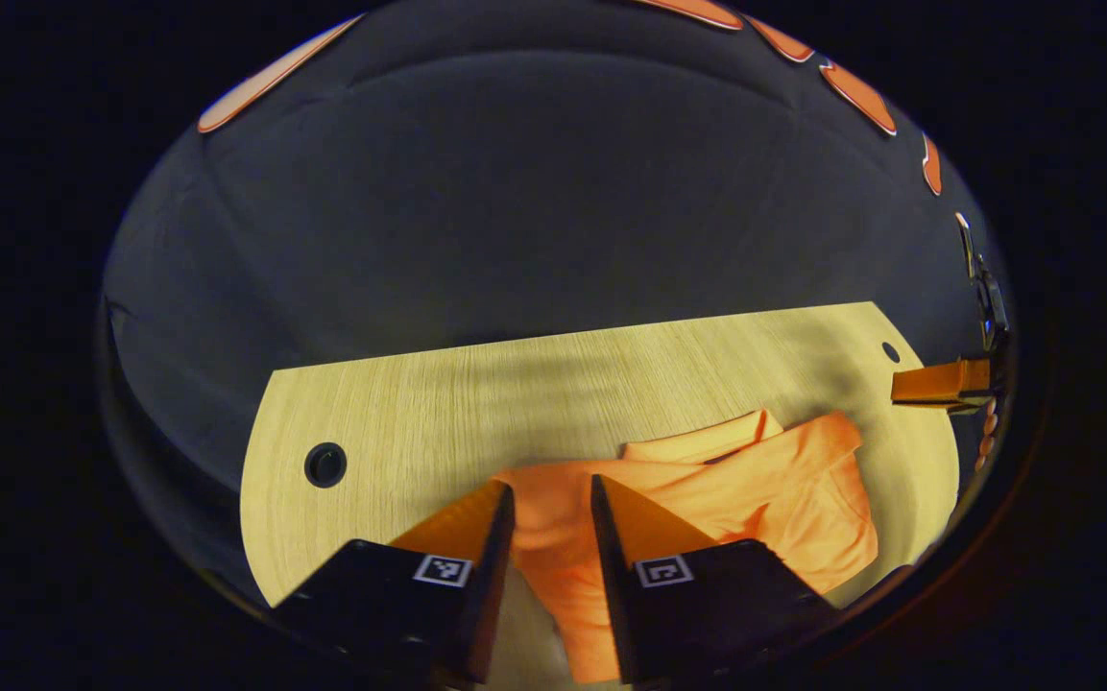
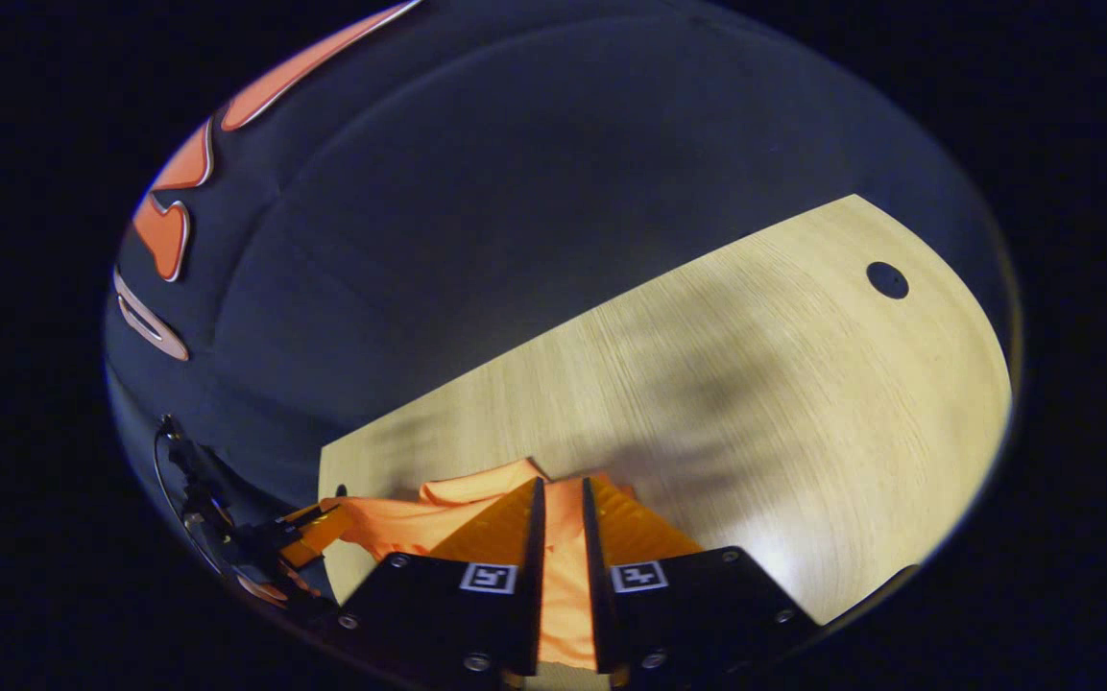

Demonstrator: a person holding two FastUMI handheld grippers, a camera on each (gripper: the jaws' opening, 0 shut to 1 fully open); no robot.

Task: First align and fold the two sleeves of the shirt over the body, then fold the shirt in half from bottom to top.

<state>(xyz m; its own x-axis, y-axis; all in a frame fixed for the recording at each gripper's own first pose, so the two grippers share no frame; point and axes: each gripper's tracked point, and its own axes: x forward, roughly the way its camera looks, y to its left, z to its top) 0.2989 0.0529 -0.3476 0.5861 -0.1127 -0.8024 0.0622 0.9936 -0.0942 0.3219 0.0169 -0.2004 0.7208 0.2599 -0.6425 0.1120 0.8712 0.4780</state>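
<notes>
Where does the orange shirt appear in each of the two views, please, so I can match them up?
Left gripper view: the shirt lies on the table, bottom centre to lower right, reaching between the fingers of the left hand-held gripper.
Right gripper view: the shirt sits low, left of centre, with a strip of it between the fingers of the right hand-held gripper.
Shared landmark: the wooden table.

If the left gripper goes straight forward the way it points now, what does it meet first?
Most likely the orange shirt: its cloth already lies between the left gripper's fingers and bunches just ahead of them. Beyond it comes bare wooden table, then the booth's dark wall. Depth is hard to judge in this view.
</notes>
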